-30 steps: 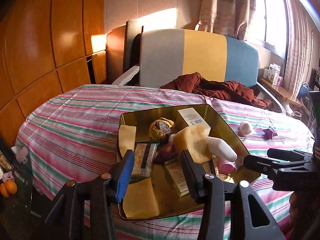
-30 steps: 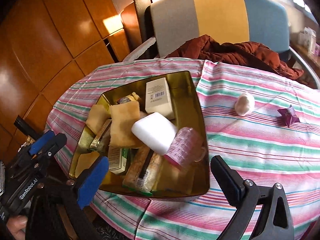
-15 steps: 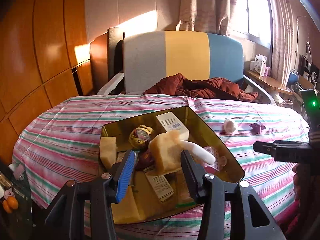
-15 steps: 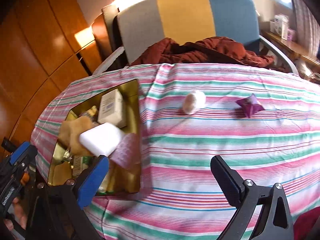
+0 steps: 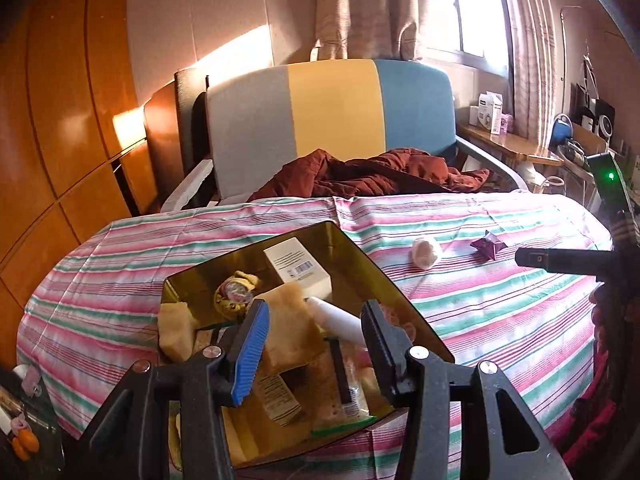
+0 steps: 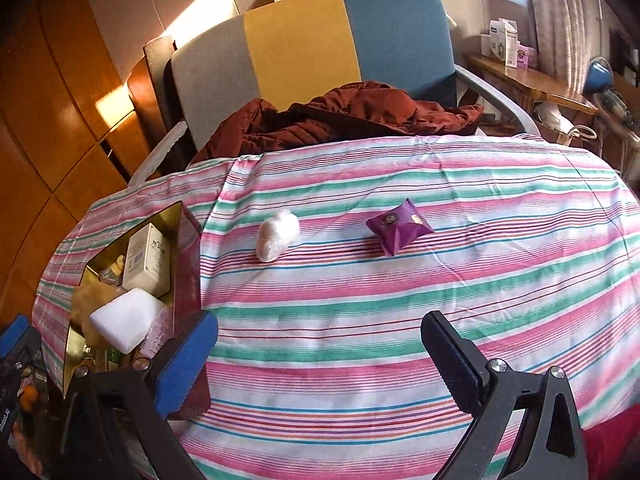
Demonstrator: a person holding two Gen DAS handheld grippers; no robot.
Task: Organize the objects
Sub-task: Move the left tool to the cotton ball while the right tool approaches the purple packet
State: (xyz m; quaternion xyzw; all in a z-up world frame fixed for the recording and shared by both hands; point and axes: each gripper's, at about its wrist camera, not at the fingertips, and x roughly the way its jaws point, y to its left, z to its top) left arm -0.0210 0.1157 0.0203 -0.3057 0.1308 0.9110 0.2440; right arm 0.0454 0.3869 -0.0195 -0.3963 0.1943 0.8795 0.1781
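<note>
The left gripper [image 5: 316, 332] is positioned above the near end of the gold tray [image 5: 384, 276], fingers spread, nothing between them. The blue pad of one finger and the black pad of the other frame a tan sponge piece [image 5: 288, 336] and a white oblong block [image 5: 338, 320] lying in the tray; neither finger is seen touching them.

Tray contents, left wrist view:
- a white carton with a barcode [image 5: 298, 266] at the far end;
- a round wrapped item [image 5: 232, 294] to the left of the carton;
- a second tan sponge piece [image 5: 174, 330] leaning over the left rim;
- flat packets and a small labelled box [image 5: 276, 398] at the near end.

The tray rests on the left portion of the striped tablecloth [image 6: 400, 304].

The right gripper [image 6: 320, 356] is held over bare cloth to the right of the tray, fingers spread wide and empty. Two items lie loose on the cloth beyond it: a white wrapped ball [image 6: 278, 234] and a purple packet [image 6: 398, 226], near each other but apart, both well clear of the tray and of the gripper fingers. In the right wrist view the tray appears at the left edge, with the carton and the white block visible inside.

Behind the table stands a chair with a grey, yellow and blue backrest [image 6: 312, 44]; a dark red garment [image 6: 352, 116] lies on its seat.
</note>
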